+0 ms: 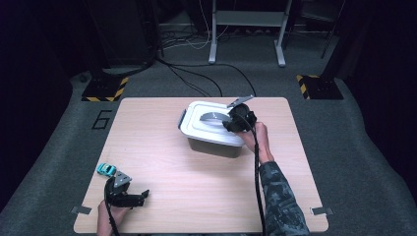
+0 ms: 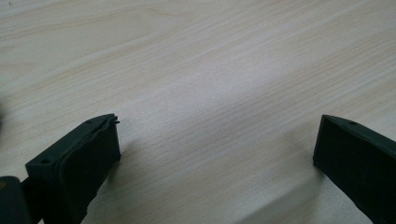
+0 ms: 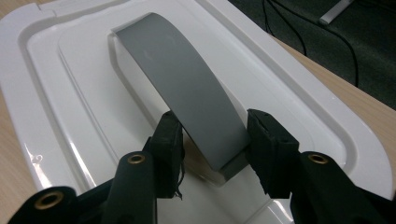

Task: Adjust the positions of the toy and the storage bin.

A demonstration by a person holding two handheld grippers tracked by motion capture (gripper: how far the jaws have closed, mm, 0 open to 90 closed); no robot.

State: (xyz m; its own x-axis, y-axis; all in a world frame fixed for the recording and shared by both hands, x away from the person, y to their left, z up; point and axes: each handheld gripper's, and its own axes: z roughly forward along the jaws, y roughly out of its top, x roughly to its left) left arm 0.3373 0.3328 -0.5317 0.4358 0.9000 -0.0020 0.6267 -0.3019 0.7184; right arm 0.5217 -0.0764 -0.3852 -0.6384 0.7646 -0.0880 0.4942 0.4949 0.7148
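A box with a white lid [image 1: 196, 125] stands at the back middle of the wooden table [image 1: 196, 187]. An arched grey handle [image 3: 187, 84] runs along the lid's [image 3: 84, 93] sunken centre. My right gripper [image 3: 212, 126] reaches over the lid from the right, its two pads pressed against the handle's two edges near its close end. In the high view that gripper [image 1: 228, 123] sits on the lid's right part, by the handle [image 1: 212, 117]. My left gripper [image 1: 142, 196] lies low at the table's front left corner, its jaws wide open over bare wood [image 2: 215, 140].
A small teal toy car [image 1: 105, 169] sits near the table's left edge, just behind the left gripper. Beyond the table lie grey carpet, floor cables [image 1: 196, 73] and stand bases with yellow-black tape [image 1: 104, 91].
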